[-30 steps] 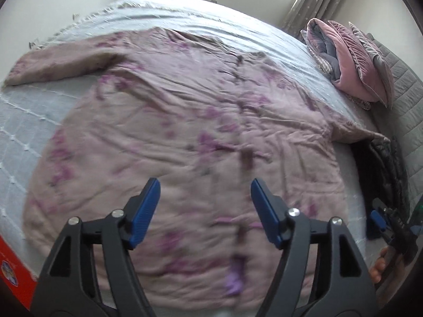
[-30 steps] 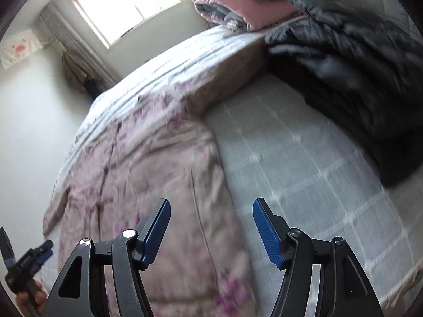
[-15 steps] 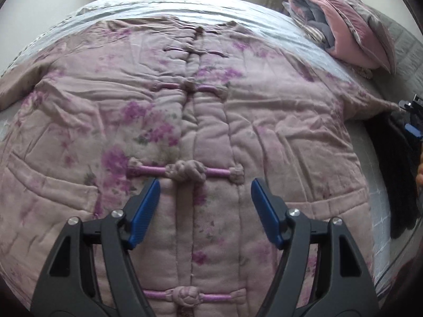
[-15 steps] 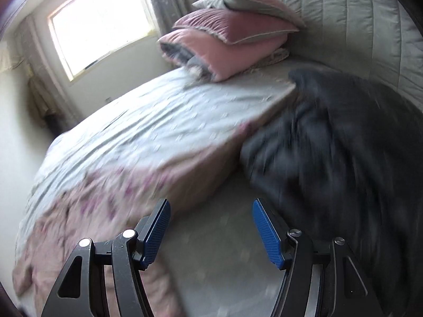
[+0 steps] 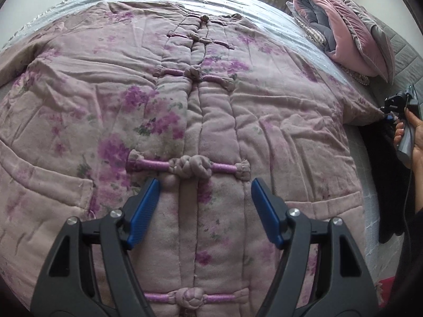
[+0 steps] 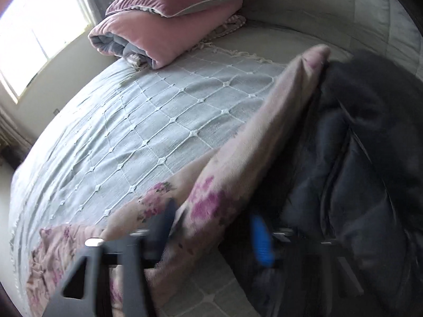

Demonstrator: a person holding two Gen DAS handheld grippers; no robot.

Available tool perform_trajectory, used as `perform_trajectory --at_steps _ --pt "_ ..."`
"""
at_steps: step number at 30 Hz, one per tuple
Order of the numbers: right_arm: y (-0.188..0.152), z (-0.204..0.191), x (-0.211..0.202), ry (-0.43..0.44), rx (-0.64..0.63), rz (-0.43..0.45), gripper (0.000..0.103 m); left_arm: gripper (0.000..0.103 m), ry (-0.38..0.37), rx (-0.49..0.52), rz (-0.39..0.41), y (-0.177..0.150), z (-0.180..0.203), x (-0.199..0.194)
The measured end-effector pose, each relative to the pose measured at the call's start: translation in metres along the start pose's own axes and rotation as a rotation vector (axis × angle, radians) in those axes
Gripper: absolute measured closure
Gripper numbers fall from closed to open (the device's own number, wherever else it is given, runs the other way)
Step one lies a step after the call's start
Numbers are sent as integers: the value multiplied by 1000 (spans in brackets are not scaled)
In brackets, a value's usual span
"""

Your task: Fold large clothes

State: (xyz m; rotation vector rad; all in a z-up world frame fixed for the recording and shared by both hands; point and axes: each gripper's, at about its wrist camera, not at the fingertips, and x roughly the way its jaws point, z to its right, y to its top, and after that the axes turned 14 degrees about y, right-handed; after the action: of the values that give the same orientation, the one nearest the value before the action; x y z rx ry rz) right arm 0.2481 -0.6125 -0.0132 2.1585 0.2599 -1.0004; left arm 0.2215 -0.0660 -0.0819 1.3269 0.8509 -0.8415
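Note:
A padded pink jacket (image 5: 211, 121) with purple flowers and knotted cord fastenings lies front up, spread flat on the bed. My left gripper (image 5: 205, 187) hovers open over its front placket, just below a knot fastening (image 5: 189, 167), with nothing between its fingers. In the right wrist view one sleeve (image 6: 264, 121) of the jacket runs between the jaws of my right gripper (image 6: 214, 219). These jaws are closing, blurred by motion, and still stand apart around the sleeve. The left wrist view shows the right gripper (image 5: 391, 111) at the sleeve's end, held by a hand (image 5: 412, 137).
A grey quilted bedspread (image 6: 132, 132) covers the bed. A dark padded garment (image 6: 357, 145) lies heaped right beside the sleeve. Folded pink and grey bedding with pillows (image 6: 171, 26) is stacked at the head of the bed, against a grey padded headboard (image 6: 343, 5).
The left gripper came down closer over the jacket's front. The right gripper swung across the bed to the sleeve, which now lies between its jaws.

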Motion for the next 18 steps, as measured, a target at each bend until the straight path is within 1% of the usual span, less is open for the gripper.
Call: perform_trajectory --at_steps 1,2,4,5,7,8,9,11,13,15,16,18 --pt "-1 -3 -3 -9 2 3 89 31 -15 -7 -7 2 -2 1" --pt "0 -5 -8 9 16 23 91 31 -24 -12 -11 2 -3 1" --pt "0 -16 -29 34 -9 98 91 31 -54 -37 -24 4 -10 0" --pt "-3 -26 -42 56 -53 146 91 31 -65 -49 -27 4 -12 -1" --pt "-13 -43 -66 129 -134 238 92 31 -80 -68 -30 5 -16 -2" --pt "-16 -48 -76 167 -143 272 92 31 -85 -81 -28 6 -20 -4" --pt "-20 -49 -82 186 -134 290 92 31 -89 -90 -25 7 -23 -5" --pt "-21 -46 -82 178 -86 288 92 31 -94 -102 -18 9 -29 -8" --pt "-21 -40 -74 108 -26 268 92 31 -112 -125 -19 13 -40 -8" --pt "-23 -46 -75 75 -3 297 92 31 -131 -177 -22 18 -56 -8" --pt "-26 -57 -78 62 -28 327 92 31 -140 -196 -23 20 -62 -8" --pt "-42 -97 -93 65 -139 415 92 31 -150 -256 -20 26 -82 -9"
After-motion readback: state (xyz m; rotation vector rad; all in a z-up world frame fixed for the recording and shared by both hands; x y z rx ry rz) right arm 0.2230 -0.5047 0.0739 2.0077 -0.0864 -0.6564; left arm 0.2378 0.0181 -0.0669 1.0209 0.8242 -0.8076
